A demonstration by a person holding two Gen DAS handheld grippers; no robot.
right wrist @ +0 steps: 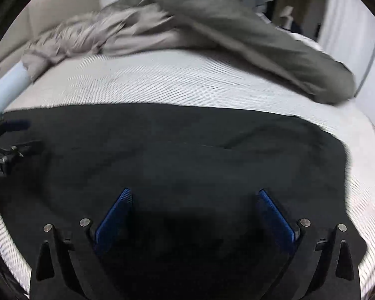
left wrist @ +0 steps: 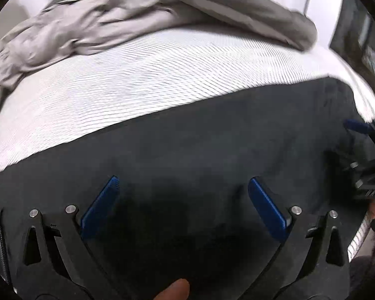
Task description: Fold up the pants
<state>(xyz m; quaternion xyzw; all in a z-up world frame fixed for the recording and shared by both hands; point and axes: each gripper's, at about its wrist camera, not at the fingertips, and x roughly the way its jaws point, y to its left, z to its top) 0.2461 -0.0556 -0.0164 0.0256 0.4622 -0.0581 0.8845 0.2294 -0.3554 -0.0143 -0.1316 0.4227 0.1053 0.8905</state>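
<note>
Black pants (left wrist: 200,145) lie spread flat across the near part of a bed with a white ribbed sheet (left wrist: 137,80); they also show in the right wrist view (right wrist: 187,155). My left gripper (left wrist: 183,182) is open, its blue pads wide apart just above the pants' near part. My right gripper (right wrist: 195,192) is open too, hovering over the pants. The right gripper shows at the right edge of the left wrist view (left wrist: 367,155). The left gripper shows at the left edge of the right wrist view (right wrist: 5,145).
A crumpled grey duvet (left wrist: 92,30) and a dark olive cover (left wrist: 237,10) lie along the far side of the bed. The same bedding shows in the right wrist view (right wrist: 250,40). Dark furniture (left wrist: 362,37) stands beyond the bed's right edge.
</note>
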